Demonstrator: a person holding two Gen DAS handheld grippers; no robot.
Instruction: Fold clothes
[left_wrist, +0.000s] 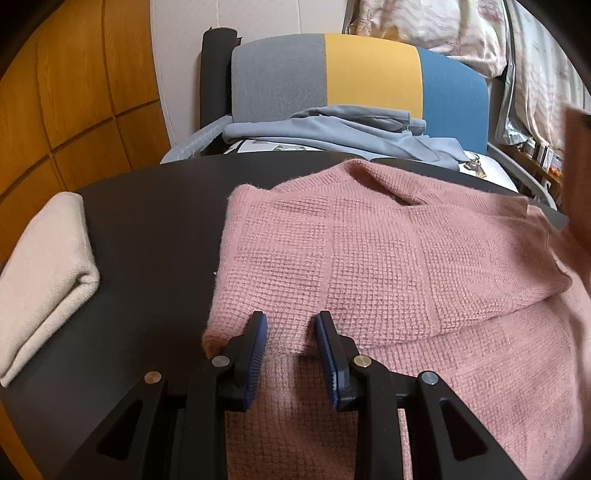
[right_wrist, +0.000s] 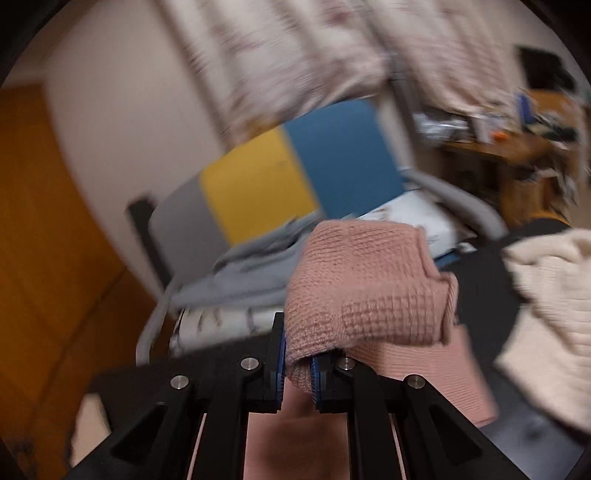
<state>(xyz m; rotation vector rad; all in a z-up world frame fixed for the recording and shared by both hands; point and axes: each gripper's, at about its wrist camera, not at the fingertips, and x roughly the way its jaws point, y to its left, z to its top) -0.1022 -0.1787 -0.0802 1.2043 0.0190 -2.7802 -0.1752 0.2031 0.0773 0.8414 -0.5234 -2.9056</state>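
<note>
pink sweater (left_wrist: 369, 258) spread on dark table (left_wrist: 147, 221), one layer already laid over another, so fold is partway. left gripper (left_wrist: 291, 332) sits at the near hem, jaws partly spread, knit between them; cannot tell if the pads press it. right gripper (right_wrist: 297, 358) pinched tight on a bunched end of the sweater (right_wrist: 369, 288), likely a sleeve or corner, held up off the table; right view is blurred. folded beige cloth (left_wrist: 44, 280) at the table's left edge looks finished. blue-grey garment (left_wrist: 332, 129) lies loose on the chair (left_wrist: 369, 66) behind, cream knit (right_wrist: 546, 314) in a heap to the right: both look unfolded, so most work is left.
</note>
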